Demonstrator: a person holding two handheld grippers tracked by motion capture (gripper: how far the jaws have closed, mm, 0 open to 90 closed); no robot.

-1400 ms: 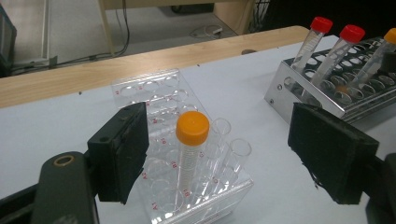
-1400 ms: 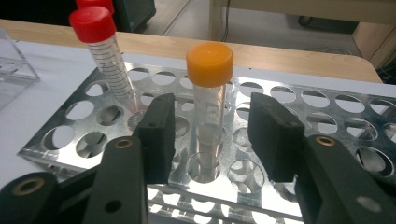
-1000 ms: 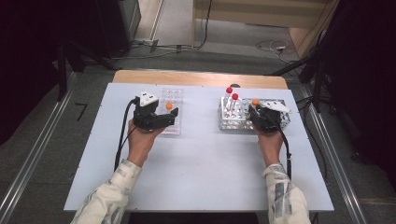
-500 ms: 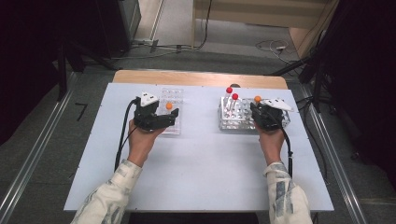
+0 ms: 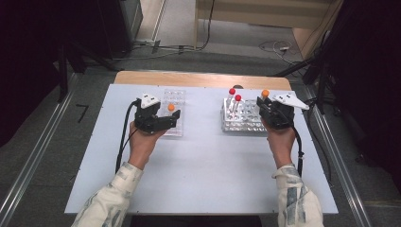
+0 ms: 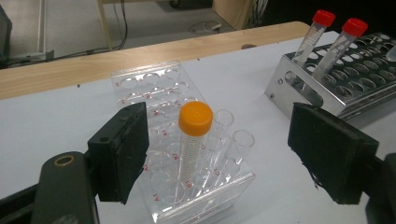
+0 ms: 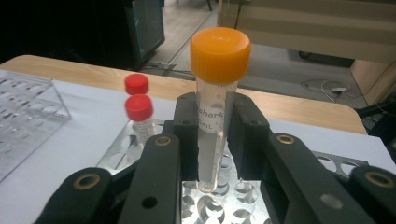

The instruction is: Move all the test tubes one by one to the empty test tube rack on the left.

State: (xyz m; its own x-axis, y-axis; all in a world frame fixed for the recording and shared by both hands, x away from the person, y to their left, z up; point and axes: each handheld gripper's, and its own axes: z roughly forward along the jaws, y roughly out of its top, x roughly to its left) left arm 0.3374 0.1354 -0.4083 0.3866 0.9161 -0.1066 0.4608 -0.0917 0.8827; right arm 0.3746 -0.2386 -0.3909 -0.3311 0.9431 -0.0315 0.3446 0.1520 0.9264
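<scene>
Desk (image 5: 198,179): metal rack (image 5: 243,124) right, clear rack (image 5: 172,97) left. Right tongs (image 7: 215,135) clamp an orange-capped tube (image 7: 217,93) above the metal rack; lift straight, clear the red-capped tubes (image 7: 138,112). Left tongs (image 6: 233,154) gape wide around the clear rack's orange tube (image 6: 194,135). Versus 0.5 s ago: right tube sits slightly higher.

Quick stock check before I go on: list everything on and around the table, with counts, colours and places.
Orange-capped tube in clear rack: 1, orange cap, standing in rack, between open left tongs.
Orange-capped tube in right tongs: 1, orange cap, held above metal rack.
Red-capped tubes: 2, red caps, leaning in metal rack.
Clear rack: 1, transparent, table left.
Metal rack: 1, silver, table right.
Table: 1, white, wooden far edge.
Left tongs: 1, black, open.
Right tongs: 1, black, shut on tube.
</scene>
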